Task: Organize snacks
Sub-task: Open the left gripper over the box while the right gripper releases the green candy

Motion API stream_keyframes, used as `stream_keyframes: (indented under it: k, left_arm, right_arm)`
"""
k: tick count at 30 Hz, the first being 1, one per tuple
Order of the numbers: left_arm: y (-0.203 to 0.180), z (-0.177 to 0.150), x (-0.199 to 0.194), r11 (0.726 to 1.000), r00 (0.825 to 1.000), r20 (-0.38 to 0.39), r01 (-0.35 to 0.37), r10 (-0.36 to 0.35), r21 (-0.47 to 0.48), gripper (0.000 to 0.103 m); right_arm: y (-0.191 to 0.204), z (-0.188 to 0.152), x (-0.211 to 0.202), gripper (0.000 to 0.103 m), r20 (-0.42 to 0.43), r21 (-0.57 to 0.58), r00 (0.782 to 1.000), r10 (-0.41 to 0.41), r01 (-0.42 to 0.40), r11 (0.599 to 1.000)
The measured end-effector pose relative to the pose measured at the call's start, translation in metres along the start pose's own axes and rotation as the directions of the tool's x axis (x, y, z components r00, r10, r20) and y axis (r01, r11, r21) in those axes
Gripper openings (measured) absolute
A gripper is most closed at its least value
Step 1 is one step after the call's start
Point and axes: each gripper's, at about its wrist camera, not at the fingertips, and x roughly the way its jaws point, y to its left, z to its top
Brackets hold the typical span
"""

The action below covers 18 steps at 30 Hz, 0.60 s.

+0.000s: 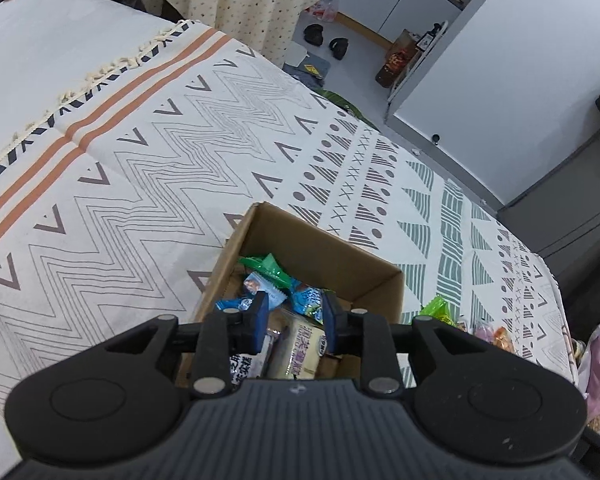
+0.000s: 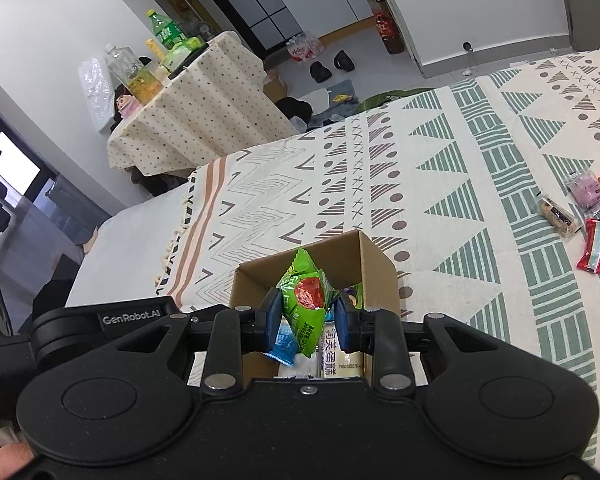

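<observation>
Green snack packet (image 2: 305, 304) in right gripper (image 2: 307, 318) jaws, one cardboard box (image 2: 374, 258)

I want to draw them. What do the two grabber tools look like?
Both are black plastic. The left gripper and right gripper have blue jaws, silver rivets, two round humps and a ribbed middle. White "GenRobot.AI" lettering shows in the right view.

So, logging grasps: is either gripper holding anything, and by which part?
Right gripper pinches the green snack packet at its middle, over the cardboard box. Left gripper holds nothing.
</observation>
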Motion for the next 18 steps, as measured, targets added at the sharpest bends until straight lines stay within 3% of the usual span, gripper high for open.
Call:
stream_keyframes:
  k: [7,14,18]
  left_arm:
    - [0.004,0.001,0.001,1.0,1.0,-0.005,-0.019,0.019,-0.016,0.048]
    - [0.0,-0.005,0.0,0.998,0.998,-0.011,-0.056,0.055,-0.011,0.064]
    - [-0.009,-0.011,-0.002,0.998,0.998,-0.01,-0.054,0.054,0.008,0.071]
  right_arm:
    - [-0.003,0.004,0.006,0.033,-0.014,0.036,1.0,0.02,-0.019,0.999]
    - [-0.015,-0.002,-0.003,0.034,-0.018,0.056,1.0,0.003,-0.002,0.998]
    - [-0.024,-0.004,-0.012,0.04,-0.01,0.064,1.0,-0.012,0.012,0.998]
